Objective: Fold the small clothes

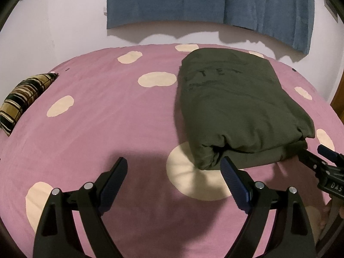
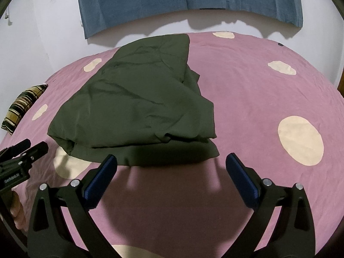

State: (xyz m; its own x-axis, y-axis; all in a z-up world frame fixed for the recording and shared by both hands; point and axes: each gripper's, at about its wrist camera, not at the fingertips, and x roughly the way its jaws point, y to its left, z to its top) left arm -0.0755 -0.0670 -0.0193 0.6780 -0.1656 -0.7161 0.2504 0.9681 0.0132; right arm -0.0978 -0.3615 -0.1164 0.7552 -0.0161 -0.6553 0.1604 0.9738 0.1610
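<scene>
dark green shirt, folded, lies on the pink spotted bed | left claw wide, just in front of shirt | right claw wide, just in front of shirt | plaid pillow far left of shirt

From my left gripper's camera, the dark olive-green folded garment shows faint dark lettering I can't fully read, only a few letters. My right black two-finger gripper is cut off by the frame's right edge there. In the right camera, my left black gripper runs off the left edge. The blue hanging curtain is clipped at the top, and the brown-and-cream plaid cushion is partly cut at the fisheye rim.
</scene>
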